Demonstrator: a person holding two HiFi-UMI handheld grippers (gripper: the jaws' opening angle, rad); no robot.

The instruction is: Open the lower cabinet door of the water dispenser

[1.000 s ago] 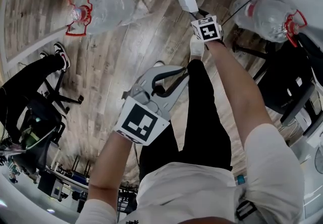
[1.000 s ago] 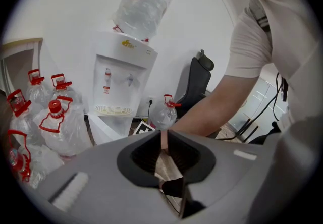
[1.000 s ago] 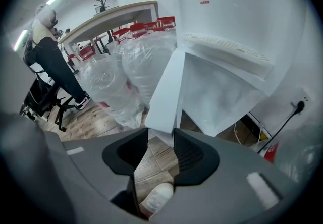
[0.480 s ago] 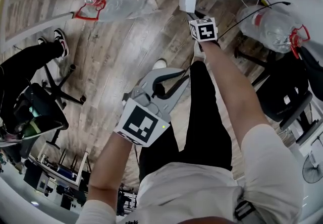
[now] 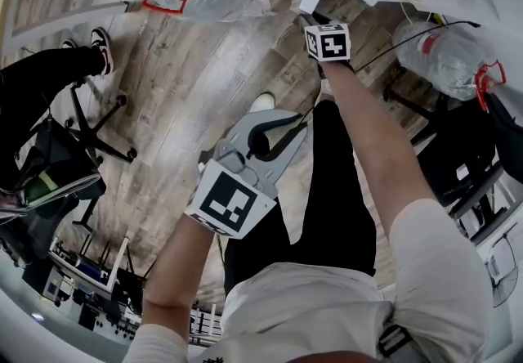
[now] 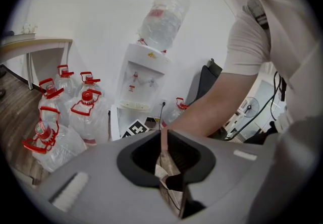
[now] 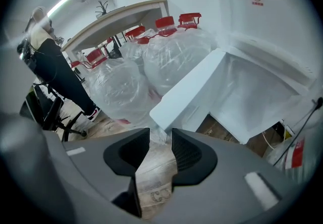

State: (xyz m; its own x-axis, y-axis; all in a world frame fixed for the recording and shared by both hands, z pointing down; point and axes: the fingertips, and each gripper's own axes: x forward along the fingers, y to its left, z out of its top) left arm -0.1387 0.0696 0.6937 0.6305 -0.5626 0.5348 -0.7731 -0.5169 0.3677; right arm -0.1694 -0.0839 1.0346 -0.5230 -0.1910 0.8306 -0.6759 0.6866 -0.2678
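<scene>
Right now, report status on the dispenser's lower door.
Left gripper shut, empty. Right gripper jaws just been closing, on cabinet door corner. Door open. Water bottles beside its swing.

- The cabinet door (image 7: 194, 84) stands open, angled out from the water dispenser (image 6: 141, 84); the white cabinet interior (image 7: 257, 87) behind it is open to reach from the front
- Water bottles (image 7: 166, 56) crowd close against the door's outer face, packed one against another, with no gap there for a hand
- On the dispenser's other side, another bottle (image 5: 445, 55) lies on the floor, a black cable (image 5: 441, 24) running past it and a black chair (image 5: 466, 149) close by, so passage there is narrow
- A broad strip of bare wood floor (image 5: 188, 108) lies free between the bottles and an office chair (image 5: 90, 136)
- A seated person's legs (image 5: 49, 79) block the way beyond that chair
</scene>
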